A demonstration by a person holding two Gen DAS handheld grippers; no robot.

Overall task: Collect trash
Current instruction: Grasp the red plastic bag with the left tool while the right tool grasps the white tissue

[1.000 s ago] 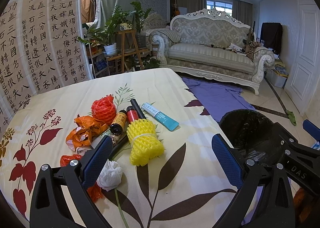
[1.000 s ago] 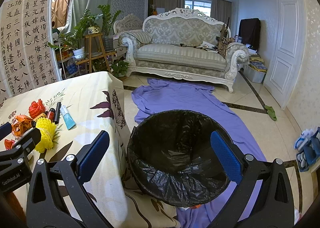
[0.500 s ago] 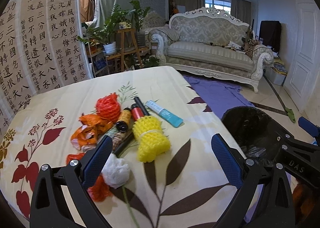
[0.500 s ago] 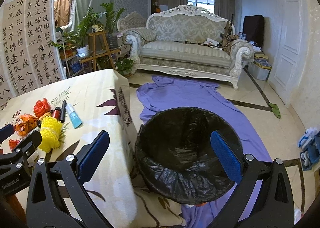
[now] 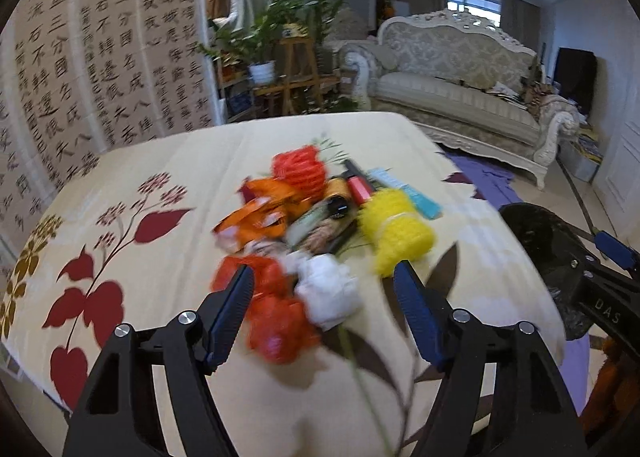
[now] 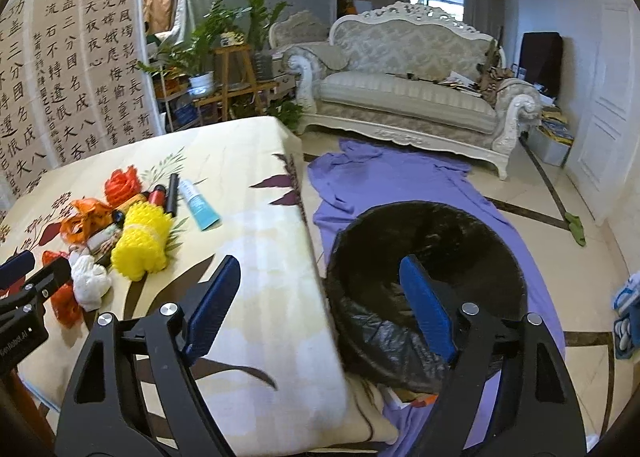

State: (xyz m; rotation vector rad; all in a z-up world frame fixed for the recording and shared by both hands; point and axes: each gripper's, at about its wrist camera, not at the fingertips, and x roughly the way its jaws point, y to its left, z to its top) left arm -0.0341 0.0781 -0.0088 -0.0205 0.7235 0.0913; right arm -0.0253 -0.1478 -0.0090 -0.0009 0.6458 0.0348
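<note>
A pile of trash lies on the floral tablecloth (image 5: 152,161): a crumpled white tissue (image 5: 329,291), red plastic scraps (image 5: 276,321), an orange wrapper (image 5: 260,213), a red foam net (image 5: 298,167), a yellow foam net (image 5: 398,231), small bottles (image 5: 358,187) and a blue tube (image 5: 412,195). My left gripper (image 5: 324,313) is open, its fingers either side of the tissue and red scraps, just short of them. My right gripper (image 6: 320,307) is open and empty, over the table edge beside the black-lined bin (image 6: 430,289). The pile also shows in the right wrist view (image 6: 138,235).
The bin stands on the floor right of the table, on a purple cloth (image 6: 400,181). A white sofa (image 6: 404,93) is at the back, plants on wooden stands (image 6: 224,61) behind the table, and a calligraphy screen (image 5: 80,57) at left.
My left gripper has moved left and forward toward the tissue and red scraps, its fingers somewhat narrower. My right gripper has shifted left, so more of the table shows.
</note>
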